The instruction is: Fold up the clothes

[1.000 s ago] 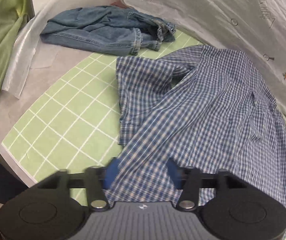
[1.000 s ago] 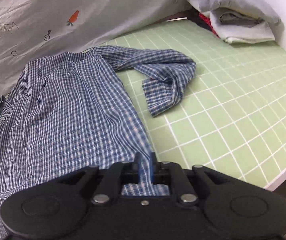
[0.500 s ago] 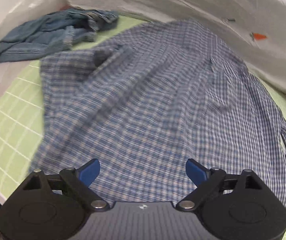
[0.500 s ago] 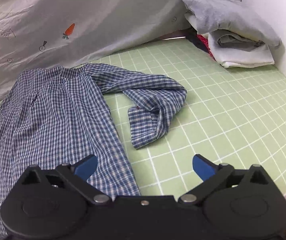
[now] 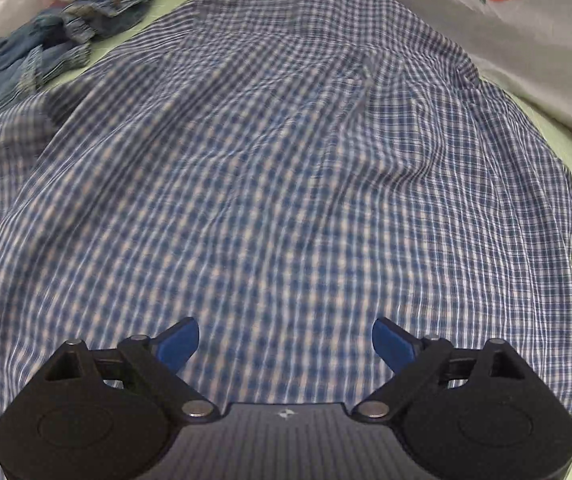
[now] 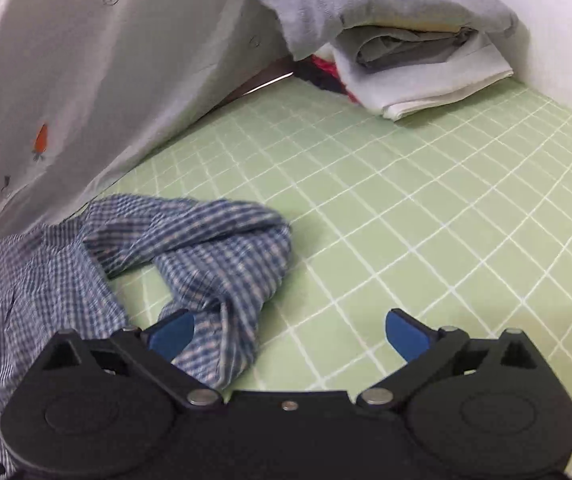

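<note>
A blue checked shirt (image 5: pixel 286 184) is seen spread across a green gridded mat (image 6: pixel 425 220), its body filling most of the left wrist view and its surface lightly rippled. The left gripper (image 5: pixel 285 339) is held over the shirt's near part with its blue-tipped fingers (image 5: pixel 176 343) spread wide — nothing is gripped between them. A crumpled denim garment (image 5: pixel 42 52) is shown at the far left edge of the shirt, just beside one sleeve. In the right wrist view, the shirt's other sleeve (image 6: pixel 214 264) is bunched and twisted on the mat, with its cuff end lying just in front of the right gripper (image 6: pixel 289 334). That gripper is likewise released, its fingers (image 6: pixel 405 338) wide apart; the left one is set against the sleeve cloth and the right one is over bare mat. A pale sheet printed with small carrots (image 6: pixel 66 80) is draped along the far side of the mat — beside it, in the far corner, a stack of folded clothes (image 6: pixel 397 52) in grey and white is seen, well apart from the shirt.
</note>
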